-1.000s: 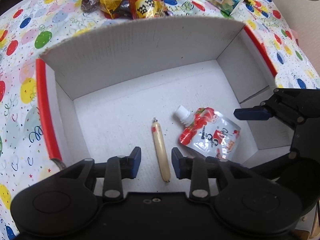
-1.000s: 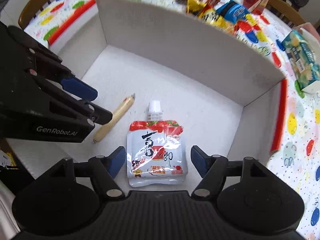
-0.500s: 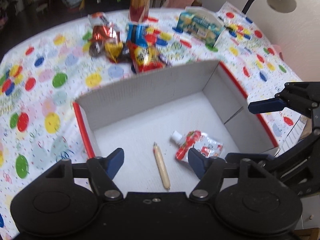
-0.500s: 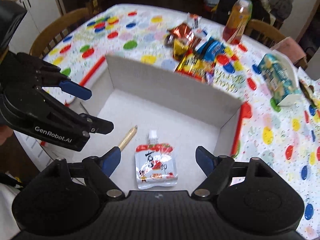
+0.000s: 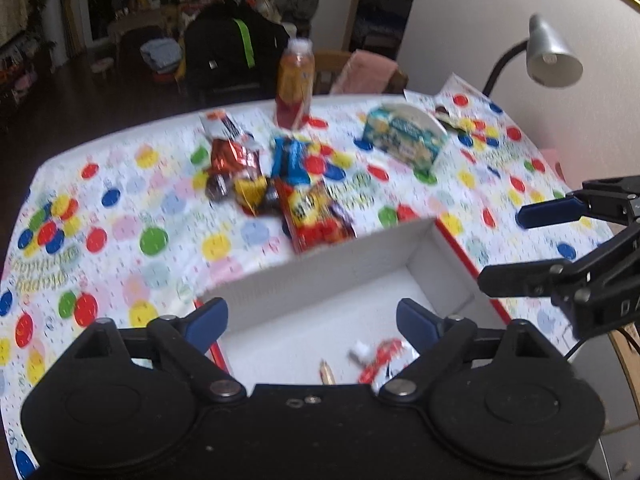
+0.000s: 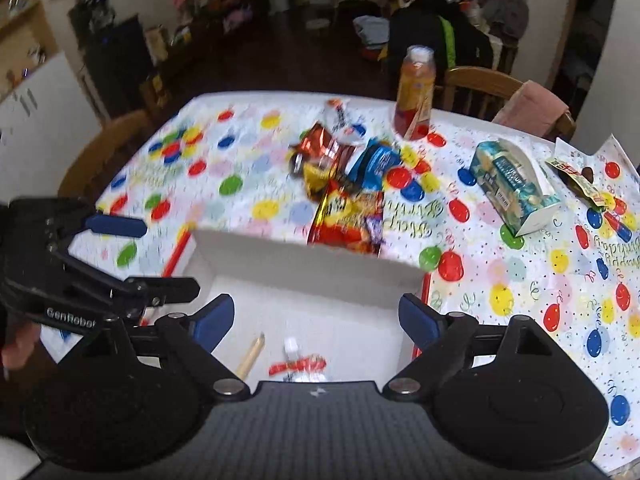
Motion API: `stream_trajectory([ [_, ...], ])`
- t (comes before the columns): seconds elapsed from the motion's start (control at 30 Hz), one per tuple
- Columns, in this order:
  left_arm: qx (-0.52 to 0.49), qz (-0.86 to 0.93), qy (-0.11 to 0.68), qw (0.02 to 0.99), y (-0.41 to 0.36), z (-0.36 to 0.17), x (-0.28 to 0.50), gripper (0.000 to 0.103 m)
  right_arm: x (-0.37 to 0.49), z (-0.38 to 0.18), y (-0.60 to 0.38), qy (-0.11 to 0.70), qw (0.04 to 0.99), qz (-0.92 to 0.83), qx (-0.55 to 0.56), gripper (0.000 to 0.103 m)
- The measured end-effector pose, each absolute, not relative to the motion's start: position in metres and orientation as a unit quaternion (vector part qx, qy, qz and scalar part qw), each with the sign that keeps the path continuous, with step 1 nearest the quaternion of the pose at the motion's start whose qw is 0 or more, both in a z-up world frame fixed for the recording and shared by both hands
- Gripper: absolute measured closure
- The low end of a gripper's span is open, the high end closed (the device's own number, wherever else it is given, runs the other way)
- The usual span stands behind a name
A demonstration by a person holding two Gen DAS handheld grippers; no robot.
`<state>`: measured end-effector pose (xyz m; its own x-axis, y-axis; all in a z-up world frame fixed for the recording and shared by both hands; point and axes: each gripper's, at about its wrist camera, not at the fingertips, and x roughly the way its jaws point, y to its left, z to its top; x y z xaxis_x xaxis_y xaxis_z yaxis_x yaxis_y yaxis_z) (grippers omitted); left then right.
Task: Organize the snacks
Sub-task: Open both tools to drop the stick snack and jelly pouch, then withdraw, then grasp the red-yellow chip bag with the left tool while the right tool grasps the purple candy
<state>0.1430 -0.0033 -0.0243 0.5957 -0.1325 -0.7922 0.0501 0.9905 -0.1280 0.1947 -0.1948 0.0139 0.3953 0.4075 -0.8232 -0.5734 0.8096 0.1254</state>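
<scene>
A white box (image 5: 320,276) with red edges stands on the balloon-print tablecloth. In it lie a thin tan sausage stick (image 5: 327,376) and a red and clear jelly pouch (image 5: 380,360), both half hidden behind the gripper body. My left gripper (image 5: 312,320) hovers open and empty above the box's near side. My right gripper (image 6: 316,316) is also open and empty, above the same box (image 6: 312,272), with the sausage stick (image 6: 252,354) and pouch (image 6: 298,364) below it. Each view shows the other gripper at its edge: the right gripper (image 5: 520,246), the left gripper (image 6: 168,258).
Behind the box lies a snack pile: a red and yellow bag (image 6: 348,220), a blue pack (image 6: 376,164), a red foil pack (image 6: 320,146). An orange drink bottle (image 6: 414,96) and a teal carton (image 6: 516,184) stand farther back. Wooden chairs ring the table; a desk lamp (image 5: 552,56) is at the right.
Both grippers have risen and drawn back from the box floor. The left gripper's fingers have spread wide from around the sausage stick. The stick and pouch stay in the box.
</scene>
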Motion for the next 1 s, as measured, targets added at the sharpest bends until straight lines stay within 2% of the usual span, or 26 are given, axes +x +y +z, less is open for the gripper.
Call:
stream_trajectory([
  [0.17, -0.047, -0.028, 0.428, 0.902, 0.001, -0.015, 0.157, 0.001, 0.221, 0.020, -0.205, 0.462, 0.843, 0.274, -0.026, 0.013],
  [0.37, -0.048, -0.004, 0.416, 0.908, 0.003, -0.013, 0.184, 0.001, 0.258, 0.015, -0.207, 0.466, 0.851, 0.242, -0.003, 0.013],
  [0.53, -0.047, 0.009, 0.417, 0.908, 0.002, -0.019, 0.213, 0.001, 0.297, -0.005, -0.208, 0.500, 0.837, 0.221, 0.024, 0.013],
  [1.0, -0.079, 0.022, 0.465, 0.881, 0.005, -0.073, 0.288, 0.001, 0.378, -0.079, -0.190, 0.582, 0.784, 0.210, 0.048, 0.013],
])
